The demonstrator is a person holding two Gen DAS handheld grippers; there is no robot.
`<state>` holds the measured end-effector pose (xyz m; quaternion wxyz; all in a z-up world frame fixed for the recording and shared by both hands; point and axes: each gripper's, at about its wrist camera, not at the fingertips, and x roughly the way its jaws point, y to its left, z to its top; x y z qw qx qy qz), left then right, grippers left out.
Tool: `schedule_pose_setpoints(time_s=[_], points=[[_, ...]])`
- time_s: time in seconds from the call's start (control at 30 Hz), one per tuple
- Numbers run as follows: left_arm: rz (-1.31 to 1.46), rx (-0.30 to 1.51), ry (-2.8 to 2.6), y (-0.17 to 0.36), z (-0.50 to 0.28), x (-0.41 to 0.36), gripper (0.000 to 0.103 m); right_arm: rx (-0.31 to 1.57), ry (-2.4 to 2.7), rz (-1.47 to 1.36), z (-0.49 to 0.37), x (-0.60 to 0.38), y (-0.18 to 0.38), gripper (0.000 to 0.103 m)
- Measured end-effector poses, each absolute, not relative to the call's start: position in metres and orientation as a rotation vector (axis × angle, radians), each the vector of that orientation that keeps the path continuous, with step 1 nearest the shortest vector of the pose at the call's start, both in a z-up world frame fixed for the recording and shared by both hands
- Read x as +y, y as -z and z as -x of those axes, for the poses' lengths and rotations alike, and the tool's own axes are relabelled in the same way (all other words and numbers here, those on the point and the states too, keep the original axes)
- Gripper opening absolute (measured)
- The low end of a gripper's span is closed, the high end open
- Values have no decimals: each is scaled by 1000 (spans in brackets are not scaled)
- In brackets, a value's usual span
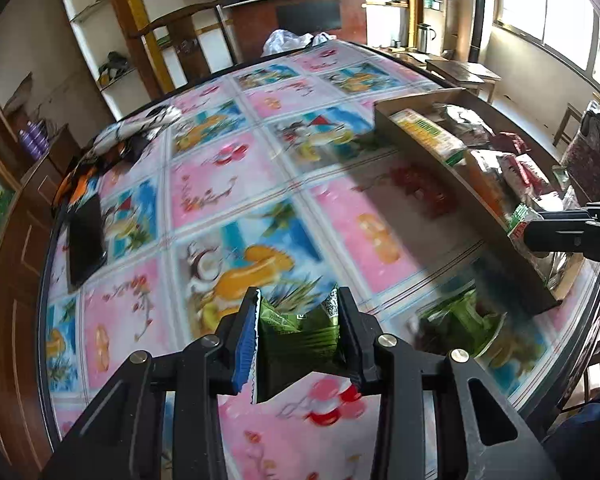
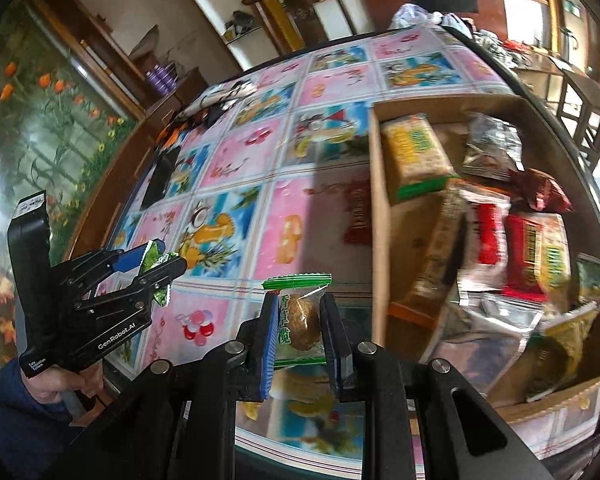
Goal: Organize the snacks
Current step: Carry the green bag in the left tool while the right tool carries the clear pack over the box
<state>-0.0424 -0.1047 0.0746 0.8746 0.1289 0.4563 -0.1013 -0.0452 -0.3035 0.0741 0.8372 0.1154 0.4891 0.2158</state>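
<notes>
My left gripper (image 1: 298, 300) is shut on a small dark green snack packet (image 1: 300, 340), held above the table; it also shows in the right wrist view (image 2: 162, 258) at the left, still holding the green packet (image 2: 154, 260). My right gripper (image 2: 298, 304) is shut on a clear green-edged packet with a brown olive inside (image 2: 300, 320), held just left of the cardboard box (image 2: 378, 208). The box holds several snack packs, among them a yellow-green cracker pack (image 2: 414, 156) and red packs (image 2: 520, 252). In the left wrist view the right gripper's fingers (image 1: 556, 230) reach in over the box (image 1: 420, 148).
The round table (image 1: 204, 184) has a glossy pink and blue patterned cover. A black flat object (image 1: 86, 240) and crumpled cloth (image 1: 132, 136) lie at its left edge. A white plastic bag (image 1: 288, 40) sits at the far edge. Shelves and chairs stand beyond.
</notes>
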Motion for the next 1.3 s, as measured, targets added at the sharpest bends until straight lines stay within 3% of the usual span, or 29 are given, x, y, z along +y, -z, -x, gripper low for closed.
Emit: schedule_pose_setpoints(time_s=[0.6, 1.3], points=[[-263, 933, 395, -94, 19, -205, 36, 997, -244, -488, 43, -440, -73, 22], [-260, 993, 593, -64, -9, -317, 36, 1020, -179, -467, 34, -481, -62, 22]])
